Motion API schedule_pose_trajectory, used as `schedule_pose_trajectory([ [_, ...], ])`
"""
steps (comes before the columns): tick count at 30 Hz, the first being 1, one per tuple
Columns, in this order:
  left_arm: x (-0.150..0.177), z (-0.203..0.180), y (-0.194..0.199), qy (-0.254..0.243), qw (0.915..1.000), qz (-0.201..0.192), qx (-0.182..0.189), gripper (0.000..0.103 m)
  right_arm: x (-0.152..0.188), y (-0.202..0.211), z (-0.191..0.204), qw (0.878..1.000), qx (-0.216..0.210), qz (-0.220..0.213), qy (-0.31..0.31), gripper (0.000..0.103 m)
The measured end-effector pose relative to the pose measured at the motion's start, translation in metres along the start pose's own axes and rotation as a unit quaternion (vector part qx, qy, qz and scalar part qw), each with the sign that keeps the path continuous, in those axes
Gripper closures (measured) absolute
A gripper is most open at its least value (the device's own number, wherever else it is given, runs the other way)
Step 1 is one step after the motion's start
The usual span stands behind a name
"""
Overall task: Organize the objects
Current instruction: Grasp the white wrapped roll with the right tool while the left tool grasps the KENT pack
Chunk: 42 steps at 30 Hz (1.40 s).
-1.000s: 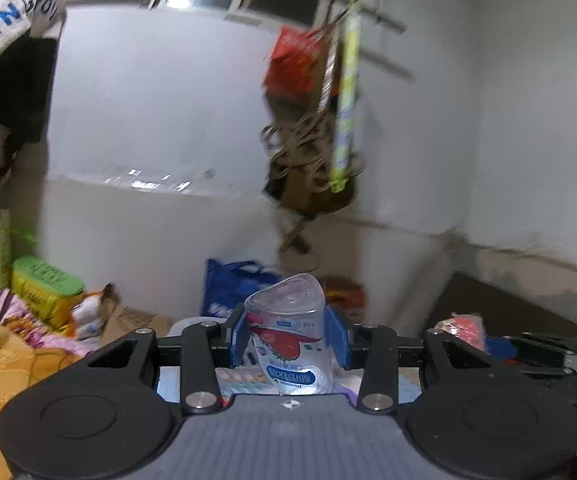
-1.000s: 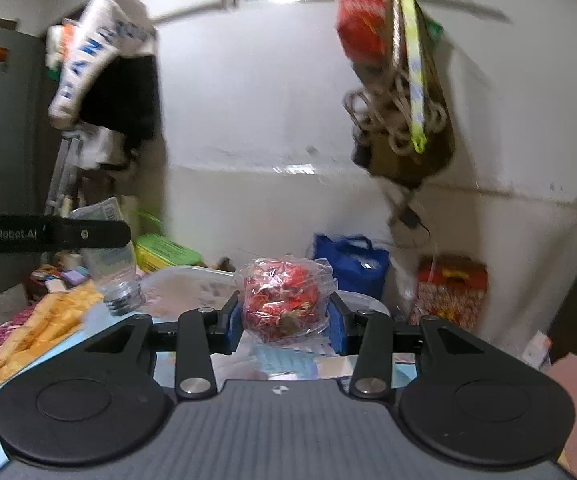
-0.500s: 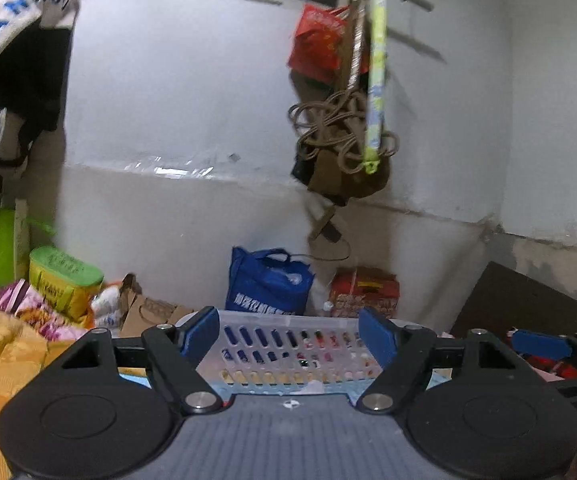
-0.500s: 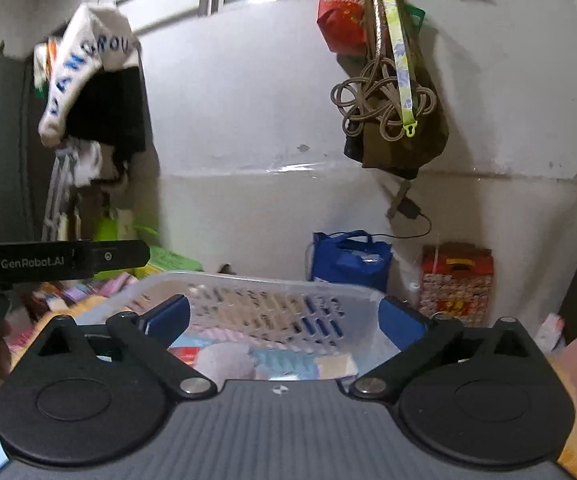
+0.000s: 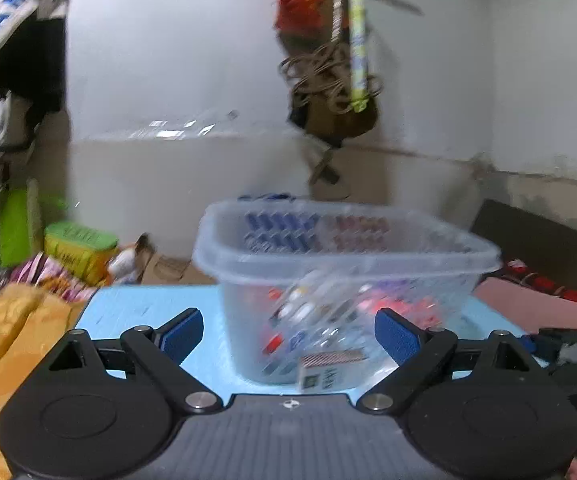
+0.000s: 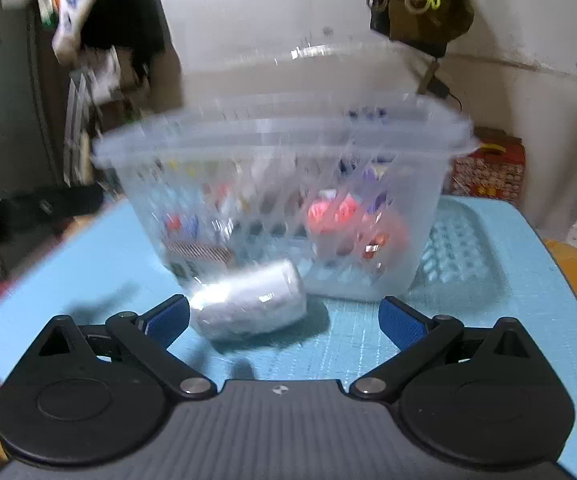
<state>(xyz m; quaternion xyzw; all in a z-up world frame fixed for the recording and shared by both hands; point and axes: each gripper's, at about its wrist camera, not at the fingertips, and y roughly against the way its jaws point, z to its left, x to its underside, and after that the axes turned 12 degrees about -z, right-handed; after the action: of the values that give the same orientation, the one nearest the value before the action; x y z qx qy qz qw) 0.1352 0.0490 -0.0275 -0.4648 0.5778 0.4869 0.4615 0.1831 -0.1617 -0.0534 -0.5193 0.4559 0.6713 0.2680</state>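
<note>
A brown bag (image 5: pixel 334 116) and rope (image 5: pixel 324 76) hang on the white wall (image 5: pixel 176 60).

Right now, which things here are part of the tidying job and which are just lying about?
Part of the job:
clear basket, already holding items
white roll on the blue mat, between the right gripper fingers

Lying about:
green-lidded box
hanging bag
orange cloth
</note>
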Motion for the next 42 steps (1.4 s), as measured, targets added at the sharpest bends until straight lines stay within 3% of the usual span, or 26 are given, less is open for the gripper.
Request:
schedule_pose_trajectory([
  [7,0.016,0.017,-0.003,0.012,0.9994,0.029,-0.015,0.008,0.0,-0.021,0.018,0.999,-0.023,0.008,0.023,0.002],
  [9,0.019,0.016,-0.004,0.007,0.9993,0.034,-0.015,0.008,0.002,-0.022,0.023,0.999,-0.031,0.016,0.036,0.023],
  [11,0.022,0.015,-0.007,0.007,0.9991,0.039,-0.012,0.008,0.008,-0.012,0.025,0.998,-0.035,0.017,0.044,0.025],
  [18,0.031,0.0,-0.017,-0.001,0.9981,0.062,-0.006,0.008,0.01,0.027,0.007,0.998,-0.005,0.008,0.057,0.026],
  [23,0.04,-0.024,-0.035,-0.022,0.9963,0.082,-0.01,0.008,0.009,0.04,-0.02,1.0,0.015,0.007,0.027,0.025],
  [38,0.051,-0.055,-0.066,-0.036,0.9901,0.12,-0.063,0.01,0.016,0.051,-0.042,1.0,-0.009,0.018,-0.014,0.025],
  [39,0.051,-0.057,-0.066,-0.039,0.9898,0.121,-0.065,0.011,0.016,0.051,-0.042,1.0,-0.011,0.019,-0.017,0.025],
  [42,0.05,-0.061,-0.065,-0.052,0.9891,0.117,-0.073,0.033,0.016,0.052,-0.039,1.0,-0.014,0.018,-0.013,0.025],
])
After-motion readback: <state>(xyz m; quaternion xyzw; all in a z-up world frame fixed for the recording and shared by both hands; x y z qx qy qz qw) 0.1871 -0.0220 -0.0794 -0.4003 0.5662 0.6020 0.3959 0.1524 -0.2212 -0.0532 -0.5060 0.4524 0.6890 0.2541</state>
